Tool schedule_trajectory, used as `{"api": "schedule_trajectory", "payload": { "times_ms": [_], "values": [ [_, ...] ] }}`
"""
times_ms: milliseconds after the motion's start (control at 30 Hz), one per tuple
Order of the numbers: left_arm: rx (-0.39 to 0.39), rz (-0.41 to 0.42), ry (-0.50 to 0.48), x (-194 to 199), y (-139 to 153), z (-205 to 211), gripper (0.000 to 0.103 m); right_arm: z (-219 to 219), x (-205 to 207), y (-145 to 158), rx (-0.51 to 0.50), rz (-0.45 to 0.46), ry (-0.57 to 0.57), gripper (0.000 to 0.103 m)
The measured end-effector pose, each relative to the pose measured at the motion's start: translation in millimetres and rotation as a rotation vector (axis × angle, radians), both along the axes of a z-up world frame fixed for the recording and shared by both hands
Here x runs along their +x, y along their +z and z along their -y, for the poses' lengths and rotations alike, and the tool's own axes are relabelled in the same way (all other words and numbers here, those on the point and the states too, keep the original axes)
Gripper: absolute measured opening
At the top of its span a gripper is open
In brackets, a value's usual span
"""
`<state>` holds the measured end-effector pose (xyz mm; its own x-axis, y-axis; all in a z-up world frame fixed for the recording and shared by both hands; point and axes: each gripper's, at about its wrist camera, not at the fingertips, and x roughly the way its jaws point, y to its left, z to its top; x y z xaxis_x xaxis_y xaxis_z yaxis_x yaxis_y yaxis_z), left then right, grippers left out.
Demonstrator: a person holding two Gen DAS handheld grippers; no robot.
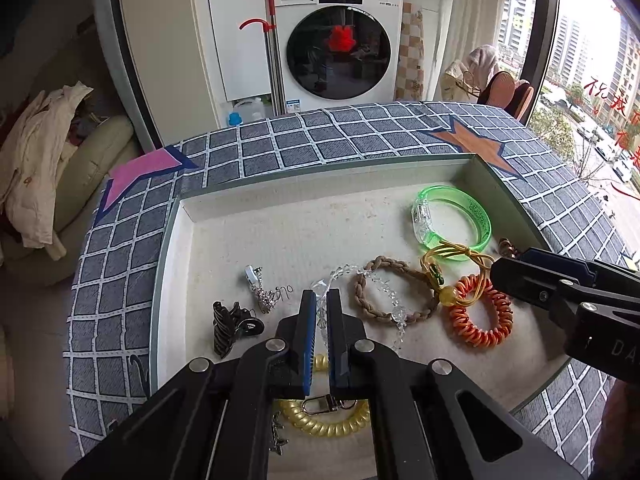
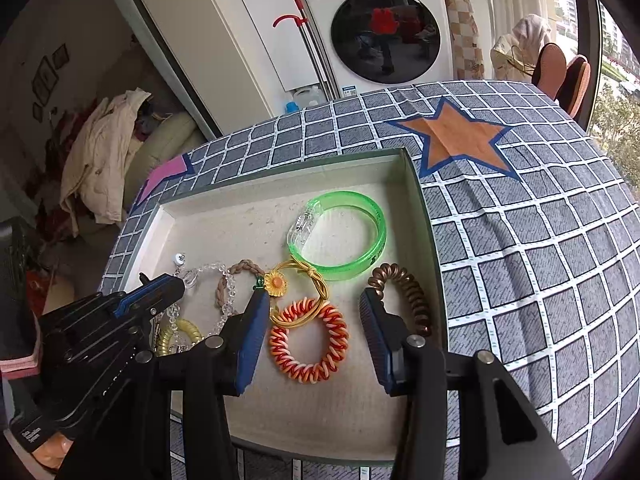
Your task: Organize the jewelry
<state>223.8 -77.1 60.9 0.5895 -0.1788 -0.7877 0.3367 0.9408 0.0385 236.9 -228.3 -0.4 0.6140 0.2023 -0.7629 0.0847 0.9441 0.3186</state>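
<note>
the left gripper [image 1: 320, 312] is clamped narrow on the clear bead bracelet [image 1: 376, 280], which trails from its tips to the right across the braided brown bracelet [image 1: 390, 292] on the tray [image 1: 320, 196]. the right gripper [image 2: 314, 320] stands part open with nothing pressed between its pads; the orange and white coil tie [image 2: 308, 340] lies on the tray floor between its 2 fingers, and the brown coil tie [image 2: 408, 292] sits just beside its right finger. counted in the tray: 1 green bangle [image 2: 340, 236], 1 yellow cord with a flower [image 2: 276, 284], 3 coil ties including a yellow one [image 1: 332, 420] under the left gripper, 1 dark hair claw [image 1: 230, 326], and 1 small silver piece [image 1: 264, 292].
</note>
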Motion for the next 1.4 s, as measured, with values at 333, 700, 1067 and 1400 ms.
{"api": "schedule_trajectory", "payload": {
  "times_ms": [333, 700, 1067, 1400],
  "values": [
    [0.053, 0.040, -0.002, -9, 9, 0, 0.024, 2, -5, 6, -0.013, 0.009, -0.008, 0.051],
    [0.091, 0.059, 0.022, -11, 13, -7, 0.024, 5, -11, 9, -0.028, 0.006, -0.019, 0.051],
    [0.018, 0.006, 0.012, -11, 14, -12, 0.024, 3, -14, 12, -0.038, 0.007, -0.011, 0.051],
    [0.025, 0.003, 0.041, -13, 18, -21, 0.024, -6, -10, 10, -0.050, -0.007, 0.013, 0.051]
  ]
}}
